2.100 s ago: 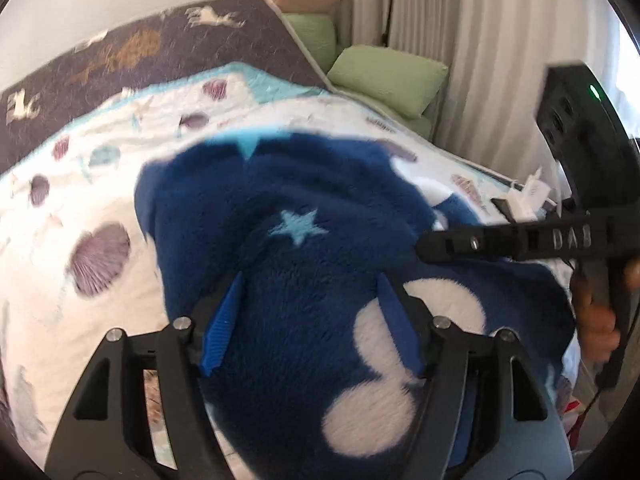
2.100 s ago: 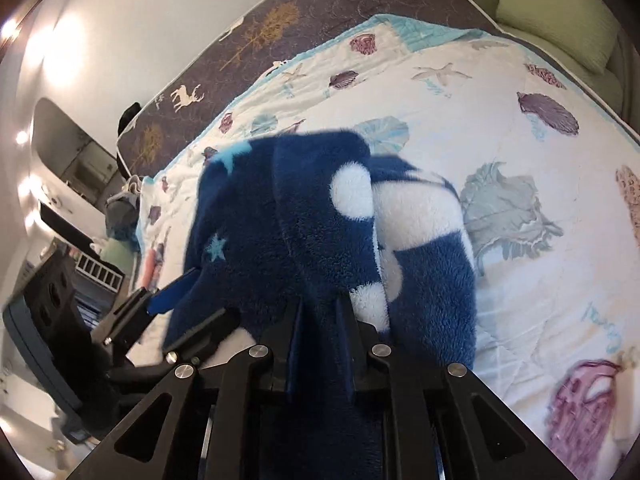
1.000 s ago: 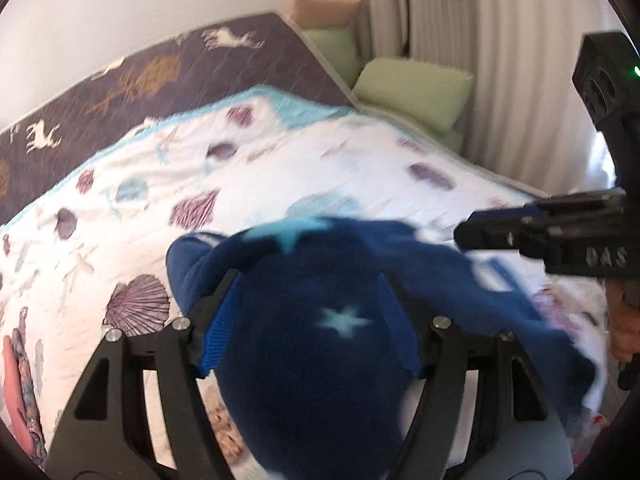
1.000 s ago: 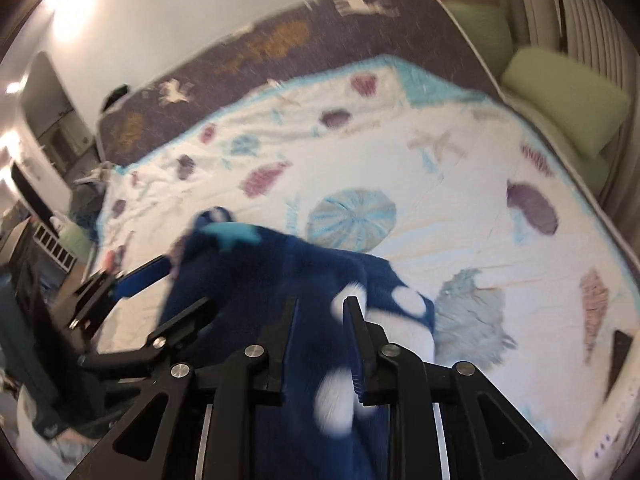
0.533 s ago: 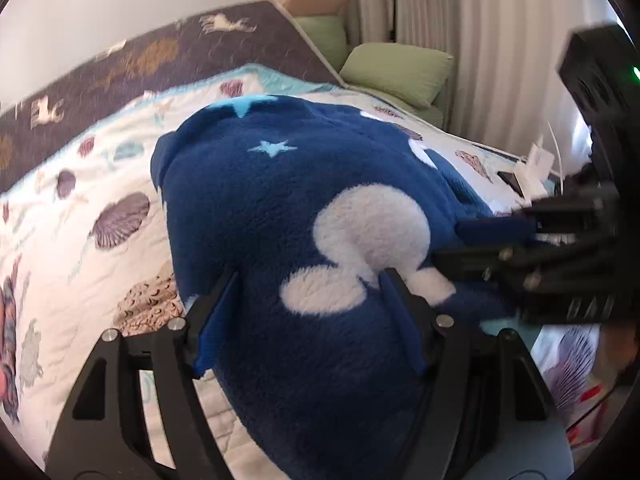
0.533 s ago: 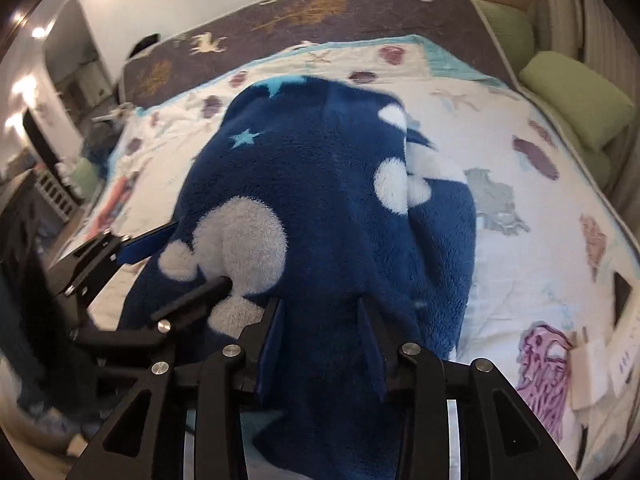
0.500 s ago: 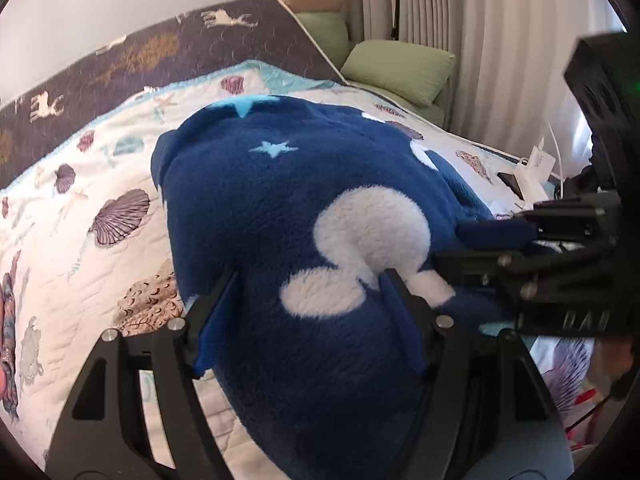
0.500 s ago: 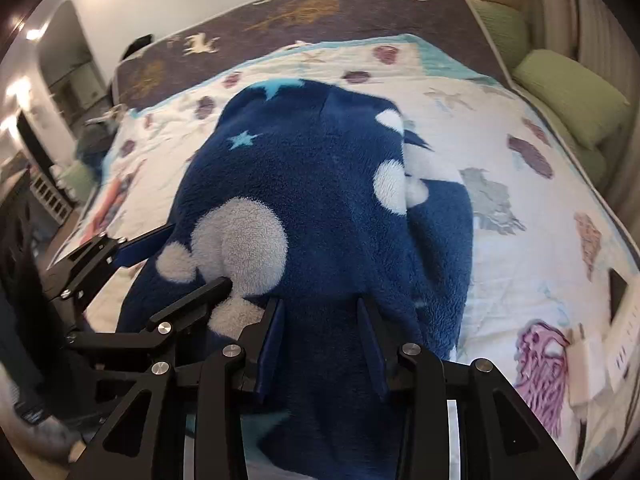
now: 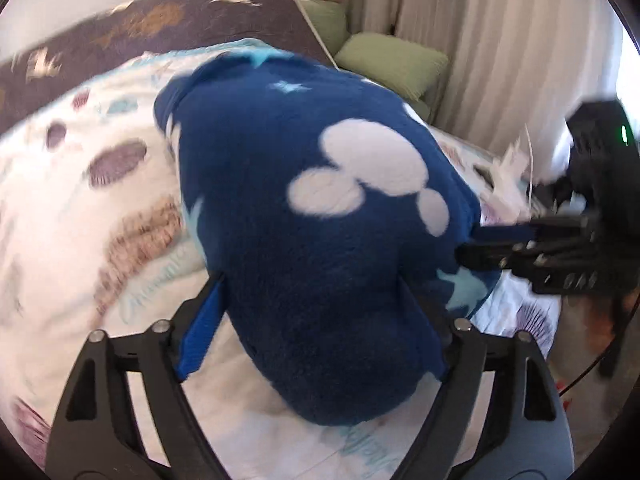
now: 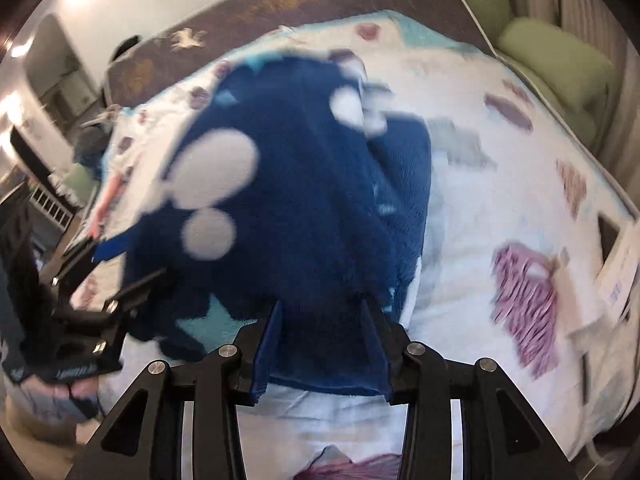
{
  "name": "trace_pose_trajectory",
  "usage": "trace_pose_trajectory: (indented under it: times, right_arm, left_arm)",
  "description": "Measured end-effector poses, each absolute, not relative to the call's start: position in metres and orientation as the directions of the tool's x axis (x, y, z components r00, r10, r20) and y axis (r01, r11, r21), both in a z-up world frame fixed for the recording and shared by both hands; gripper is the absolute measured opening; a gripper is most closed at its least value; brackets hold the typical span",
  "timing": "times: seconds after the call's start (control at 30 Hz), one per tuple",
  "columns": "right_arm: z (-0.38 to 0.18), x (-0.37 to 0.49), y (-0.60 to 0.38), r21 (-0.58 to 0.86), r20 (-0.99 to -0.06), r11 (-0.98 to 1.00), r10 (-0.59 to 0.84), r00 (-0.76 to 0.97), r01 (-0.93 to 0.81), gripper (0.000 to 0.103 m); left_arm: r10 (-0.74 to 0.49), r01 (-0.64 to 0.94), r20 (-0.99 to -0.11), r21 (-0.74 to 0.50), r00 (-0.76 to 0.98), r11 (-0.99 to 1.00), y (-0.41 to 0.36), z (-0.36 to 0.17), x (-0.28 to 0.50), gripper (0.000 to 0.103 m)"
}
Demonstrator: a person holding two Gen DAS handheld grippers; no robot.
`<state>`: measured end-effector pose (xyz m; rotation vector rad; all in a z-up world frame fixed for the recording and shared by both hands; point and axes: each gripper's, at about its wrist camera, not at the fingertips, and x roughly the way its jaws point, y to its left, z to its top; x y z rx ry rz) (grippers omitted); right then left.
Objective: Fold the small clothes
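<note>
Releasing looks like the step in hand: the navy fleece garment with white mouse-head shapes and pale stars lies bunched on the seashell-print bedspread, filling the centre of both views. Your left gripper has just been opening; its jaws stand wide either side of the fleece, which sits between them, and the pads do not appear to press it. Your right gripper has also just been opening; the garment's near hem lies between its blue pads, apparently loose.

Risks, as judgement: pile fabric may catch on a pad as you withdraw, dragging the fold open. The thick fleece could also spring back by itself. Both views are motion-blurred, so contact is uncertain.

Writing: embossed letters on the right gripper's side, at right of the left view, are unreadable.
</note>
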<state>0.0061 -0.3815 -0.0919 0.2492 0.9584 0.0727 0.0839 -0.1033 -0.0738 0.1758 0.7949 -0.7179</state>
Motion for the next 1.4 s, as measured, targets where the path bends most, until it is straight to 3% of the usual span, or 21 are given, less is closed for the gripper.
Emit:
trace_pose_trajectory:
  times: [0.13, 0.23, 0.3, 0.33, 0.43, 0.53, 0.7, 0.83, 0.97, 1.13, 1.4]
  right_arm:
    - [-0.073, -0.004, -0.373, 0.204, -0.778, 0.979, 0.152, 0.610, 0.016, 0.046]
    - [-0.055, -0.011, -0.383, 0.233, -0.743, 0.972, 0.186, 0.643, -0.012, 0.057]
    - [-0.040, -0.015, -0.400, 0.255, -0.692, 0.967, 0.169, 0.701, 0.019, 0.084]
    - [-0.036, -0.013, -0.404, 0.260, -0.682, 0.965, 0.155, 0.715, 0.039, 0.086]
    - [-0.030, -0.002, -0.426, 0.300, -0.664, 0.947, 0.120, 0.739, 0.116, 0.089]
    - [-0.036, 0.018, -0.439, 0.367, -0.664, 0.924, 0.181, 0.726, 0.105, 0.094]
    - [-0.056, 0.046, -0.446, 0.433, -0.674, 0.898, 0.259, 0.692, 0.085, 0.095]
    - [-0.073, 0.060, -0.449, 0.487, -0.676, 0.871, 0.334, 0.657, 0.059, 0.096]
    - [-0.095, 0.077, -0.446, 0.498, -0.715, 0.865, 0.367, 0.596, 0.065, 0.103]
    - [-0.123, 0.088, -0.462, 0.672, -0.643, 0.738, 0.539, 0.544, 0.063, 0.103]
    - [-0.129, 0.110, -0.461, 0.727, -0.587, 0.685, 0.649, 0.483, -0.037, 0.103]
  left_arm:
    - [-0.537, 0.655, -0.696, -0.126, 0.477, 0.745, -0.093, -0.058, 0.083, 0.083]
    - [-0.547, 0.659, -0.674, -0.117, 0.497, 0.743, -0.085, -0.045, 0.080, 0.083]
    - [-0.551, 0.657, -0.662, -0.116, 0.508, 0.745, -0.082, -0.041, 0.079, 0.083]
    - [-0.551, 0.652, -0.657, -0.117, 0.515, 0.749, -0.080, -0.039, 0.079, 0.083]
    - [-0.542, 0.633, -0.654, -0.123, 0.528, 0.764, -0.081, -0.033, 0.093, 0.083]
    - [-0.559, 0.619, -0.648, -0.166, 0.518, 0.767, -0.083, -0.031, 0.110, 0.084]
    - [-0.555, 0.597, -0.678, -0.210, 0.482, 0.774, -0.096, -0.042, 0.139, 0.089]
    - [-0.595, 0.564, -0.692, -0.320, 0.409, 0.761, -0.099, -0.056, 0.160, 0.095]
    - [-0.607, 0.559, -0.696, -0.349, 0.384, 0.753, -0.101, -0.068, 0.168, 0.103]
    - [-0.656, 0.549, -0.688, -0.434, 0.310, 0.714, -0.097, -0.083, 0.179, 0.103]
    - [-0.750, 0.501, -0.639, -0.600, 0.171, 0.624, -0.092, -0.108, 0.196, 0.103]
